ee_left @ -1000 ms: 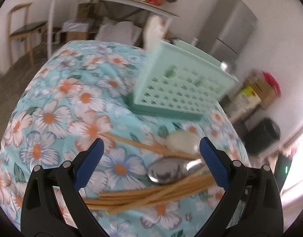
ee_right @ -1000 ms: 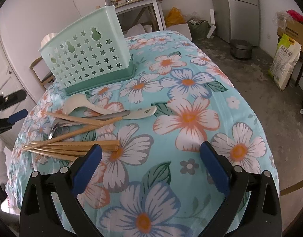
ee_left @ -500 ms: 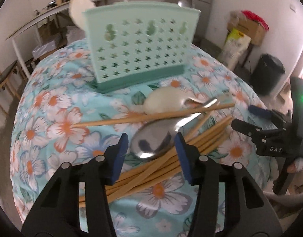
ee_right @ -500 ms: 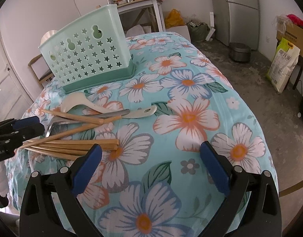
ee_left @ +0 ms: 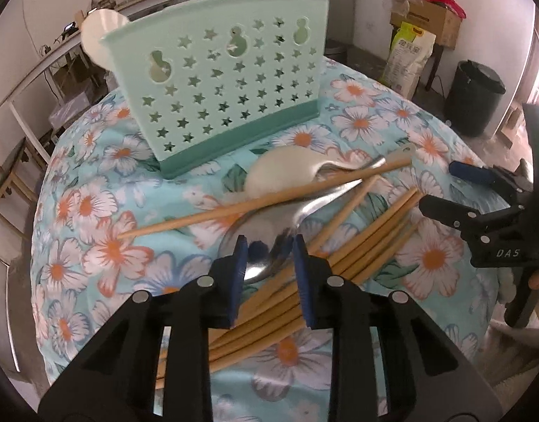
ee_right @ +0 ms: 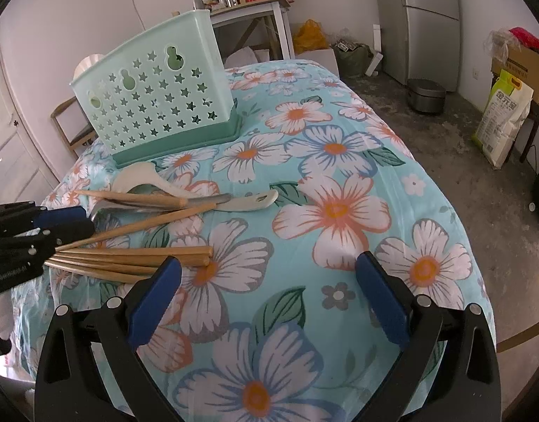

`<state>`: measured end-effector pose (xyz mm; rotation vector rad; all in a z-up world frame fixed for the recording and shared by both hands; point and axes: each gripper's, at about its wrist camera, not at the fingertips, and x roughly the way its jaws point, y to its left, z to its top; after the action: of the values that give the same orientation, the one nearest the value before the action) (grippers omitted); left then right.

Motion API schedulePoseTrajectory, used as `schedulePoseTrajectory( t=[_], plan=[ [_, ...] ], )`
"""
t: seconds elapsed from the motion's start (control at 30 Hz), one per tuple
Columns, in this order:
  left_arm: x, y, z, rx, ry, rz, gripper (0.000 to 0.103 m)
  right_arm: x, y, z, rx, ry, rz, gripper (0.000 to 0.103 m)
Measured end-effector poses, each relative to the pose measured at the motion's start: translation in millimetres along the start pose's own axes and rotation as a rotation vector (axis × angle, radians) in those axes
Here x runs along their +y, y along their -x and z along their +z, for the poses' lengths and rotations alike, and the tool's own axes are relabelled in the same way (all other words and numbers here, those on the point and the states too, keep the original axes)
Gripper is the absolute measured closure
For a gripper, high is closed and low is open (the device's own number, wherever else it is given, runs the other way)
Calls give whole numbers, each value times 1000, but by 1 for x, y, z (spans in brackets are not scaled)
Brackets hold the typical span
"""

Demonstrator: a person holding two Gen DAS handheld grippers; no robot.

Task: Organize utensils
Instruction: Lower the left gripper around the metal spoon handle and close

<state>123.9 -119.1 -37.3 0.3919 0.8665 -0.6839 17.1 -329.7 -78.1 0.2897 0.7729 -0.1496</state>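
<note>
Left hand-held gripper (ee_left: 270,246), wide apart a second ago, now narrowed around the metal spoon (ee_left: 258,235) bowl at frame centre, starting its pickup; right hand-held gripper (ee_right: 267,290) spread, idle.

Utensil pile (ee_right: 146,225) before caddy (ee_right: 153,98), seemingly apart

Chopsticks' (ee_left: 269,320) near ends hidden beneath left fingers (ee_left: 238,274).

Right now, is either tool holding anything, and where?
The left tool pinches the metal spoon at its bowl's edges. The right tool holds nothing.
</note>
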Motion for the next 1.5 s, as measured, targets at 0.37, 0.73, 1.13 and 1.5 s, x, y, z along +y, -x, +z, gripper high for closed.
schedulePoseTrajectory(
  t=[0.37, 0.73, 1.13, 1.5],
  plan=[
    [24, 6, 6, -90, 92, -26, 83, 0, 0, 0, 4, 5, -8, 6],
    [16, 2, 4, -75, 81, -100, 66, 1, -1, 0, 5, 10, -16, 6],
    [15, -9, 1, -23, 8, -7, 73, 1, -1, 0, 4, 9, -15, 6],
    [35, 0, -1, -87, 38, -18, 84, 1, -1, 0, 4, 9, -16, 6]
  ],
)
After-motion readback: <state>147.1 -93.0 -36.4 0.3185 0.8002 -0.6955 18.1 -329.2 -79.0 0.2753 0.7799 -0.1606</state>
